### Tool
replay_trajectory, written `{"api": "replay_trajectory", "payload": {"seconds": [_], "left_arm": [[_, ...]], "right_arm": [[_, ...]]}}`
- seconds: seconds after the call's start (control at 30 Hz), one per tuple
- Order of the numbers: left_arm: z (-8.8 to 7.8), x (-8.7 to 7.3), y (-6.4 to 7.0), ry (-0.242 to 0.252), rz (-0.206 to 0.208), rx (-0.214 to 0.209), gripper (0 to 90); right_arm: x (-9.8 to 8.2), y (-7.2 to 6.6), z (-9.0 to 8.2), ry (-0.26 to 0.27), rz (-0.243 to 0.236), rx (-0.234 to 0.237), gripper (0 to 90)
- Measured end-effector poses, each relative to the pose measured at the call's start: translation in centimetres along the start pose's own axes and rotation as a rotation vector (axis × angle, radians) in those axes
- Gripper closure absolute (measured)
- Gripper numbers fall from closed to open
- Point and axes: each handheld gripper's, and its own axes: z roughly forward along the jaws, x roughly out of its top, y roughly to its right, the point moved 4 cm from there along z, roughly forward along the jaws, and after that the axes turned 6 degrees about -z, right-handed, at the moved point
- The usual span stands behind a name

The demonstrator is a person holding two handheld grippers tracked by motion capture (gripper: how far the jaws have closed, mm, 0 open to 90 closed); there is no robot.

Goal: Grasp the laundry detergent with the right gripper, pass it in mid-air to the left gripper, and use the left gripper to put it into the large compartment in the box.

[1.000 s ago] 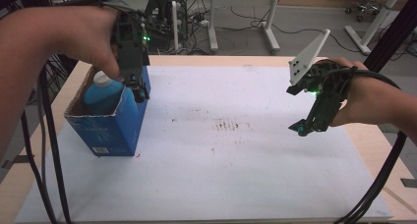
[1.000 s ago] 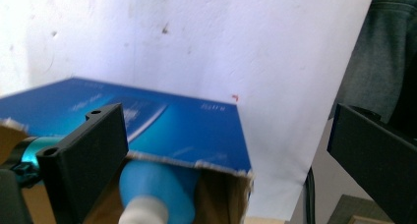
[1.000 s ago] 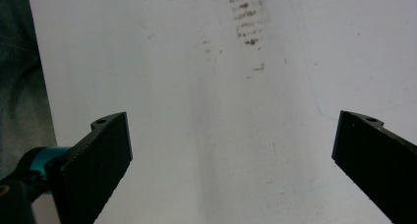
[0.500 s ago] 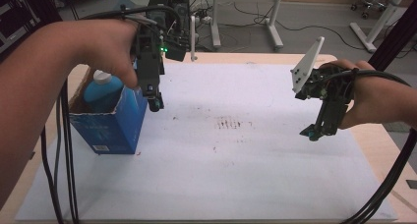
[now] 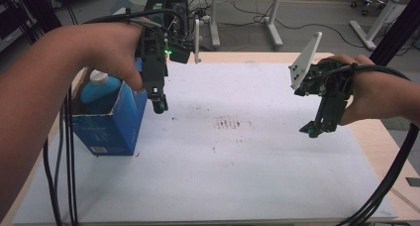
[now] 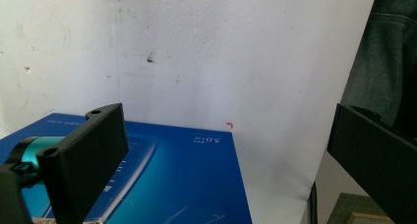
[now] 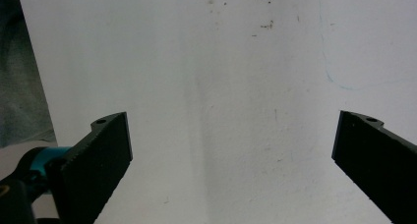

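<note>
The left tongs hang wide open and empty beside the blue cardboard box near the desk's left edge. A blue plastic bottle stands inside it, likely packed. The right tongs, equally open, idle empty.

box: blue printed cardboard, faint sheen, raw brown inside the flaps
bottle: smooth blue plastic, white plastic cap
sheet: matt white paper, speckled with small stains
table: pale wood edge, smooth
left hand-held gripper: matt black plastic jaws

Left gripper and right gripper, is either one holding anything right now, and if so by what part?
Neither holds anything. The left gripper hangs open beside the blue box; the right gripper is open above the white sheet.
</note>
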Motion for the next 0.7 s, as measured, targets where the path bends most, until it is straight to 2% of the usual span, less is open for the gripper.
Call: {"api": "replay_trajectory", "payload": {"seconds": [0.43, 0.7], "left_arm": [[0.29, 0.34, 0.33, 0.003, 0.01, -0.009, 1.7], [0.24, 0.68, 0.46, 0.014, 0.011, -0.012, 1.7]], "right_arm": [[0.2, 0.02, 0.01, -0.019, -0.003, 0.003, 0.7], [0.23, -0.04, -0.09, -0.009, -0.007, -0.002, 0.7]]}}
